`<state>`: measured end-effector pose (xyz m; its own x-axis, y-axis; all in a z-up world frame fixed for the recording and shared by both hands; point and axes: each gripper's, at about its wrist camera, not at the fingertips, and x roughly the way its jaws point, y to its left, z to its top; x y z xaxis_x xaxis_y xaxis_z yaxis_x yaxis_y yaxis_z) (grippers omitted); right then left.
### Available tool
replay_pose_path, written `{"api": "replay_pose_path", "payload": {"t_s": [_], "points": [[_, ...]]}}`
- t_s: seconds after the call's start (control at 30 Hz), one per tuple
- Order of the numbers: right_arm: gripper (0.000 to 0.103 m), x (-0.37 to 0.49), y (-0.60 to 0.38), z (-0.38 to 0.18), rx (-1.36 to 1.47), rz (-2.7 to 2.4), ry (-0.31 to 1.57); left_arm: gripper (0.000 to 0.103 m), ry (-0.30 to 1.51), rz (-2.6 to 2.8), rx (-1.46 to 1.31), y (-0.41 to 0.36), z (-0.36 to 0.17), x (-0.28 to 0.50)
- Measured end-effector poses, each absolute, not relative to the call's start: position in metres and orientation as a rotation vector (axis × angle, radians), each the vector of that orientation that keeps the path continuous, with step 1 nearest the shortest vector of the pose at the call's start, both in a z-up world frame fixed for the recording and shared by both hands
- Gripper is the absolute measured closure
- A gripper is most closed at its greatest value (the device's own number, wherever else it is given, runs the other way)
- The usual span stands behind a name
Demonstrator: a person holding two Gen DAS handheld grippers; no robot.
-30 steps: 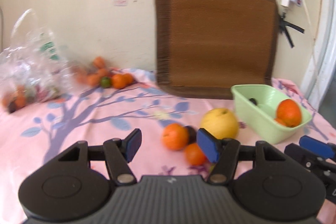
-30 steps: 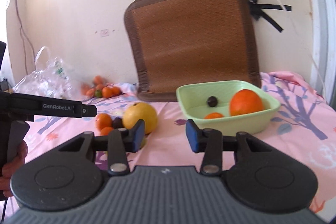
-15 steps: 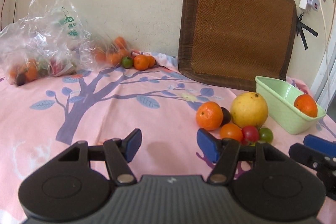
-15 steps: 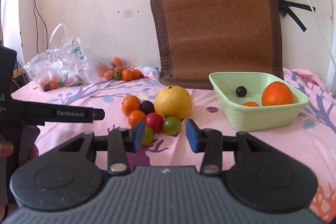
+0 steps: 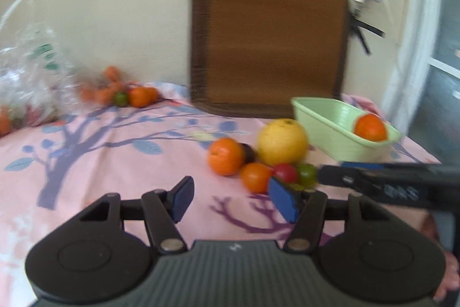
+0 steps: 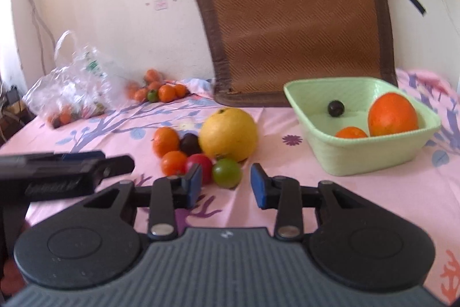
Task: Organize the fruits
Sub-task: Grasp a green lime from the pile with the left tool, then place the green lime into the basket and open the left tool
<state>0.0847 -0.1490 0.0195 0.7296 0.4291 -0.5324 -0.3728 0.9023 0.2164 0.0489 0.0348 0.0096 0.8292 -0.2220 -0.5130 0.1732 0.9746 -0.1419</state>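
In the right wrist view, the right claw sits low at centre frame, its jaws closing with nothing between the pads; the green tomato lies just beyond them, beside a red tomato and the yellow grapefruit. The green basket at the right already holds an orange, a small orange and a dark fruit. The left claw hangs open and empty over the pink table. The step looks like an approach to the loose cluster; next, the right claw likely must reach forward around one small fruit.
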Motion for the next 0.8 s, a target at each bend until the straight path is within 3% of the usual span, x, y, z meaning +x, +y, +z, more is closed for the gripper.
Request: {"api": "replay_pose_path", "payload": {"t_s": [0.2, 0.33, 0.37, 0.4, 0.57, 0.8], "points": [[0.063, 0.107, -0.151, 0.012, 0.116, 0.519, 0.679, 0.046, 0.617, -0.266, 0.031, -0.008, 0.004, 0.06], [0.065, 0.114, -0.153, 0.006, 0.148, 0.567, 0.706, 0.06, 0.669, -0.284, 0.052, -0.02, -0.002, 0.072], [0.068, 0.115, -0.155, 0.005, 0.154, 0.58, 0.705, 0.072, 0.675, -0.293, 0.05, -0.021, -0.003, 0.073], [0.073, 0.115, -0.156, 0.005, 0.156, 0.588, 0.703, 0.075, 0.682, -0.301, 0.049, -0.022, -0.004, 0.074], [0.074, 0.106, -0.164, 0.009, 0.164, 0.602, 0.678, 0.075, 0.666, -0.304, 0.053, -0.022, -0.003, 0.067], [0.074, 0.078, -0.198, 0.03, 0.128, 0.509, 0.491, 0.075, 0.559, -0.354, -0.004, -0.039, 0.028, 0.068]]}}
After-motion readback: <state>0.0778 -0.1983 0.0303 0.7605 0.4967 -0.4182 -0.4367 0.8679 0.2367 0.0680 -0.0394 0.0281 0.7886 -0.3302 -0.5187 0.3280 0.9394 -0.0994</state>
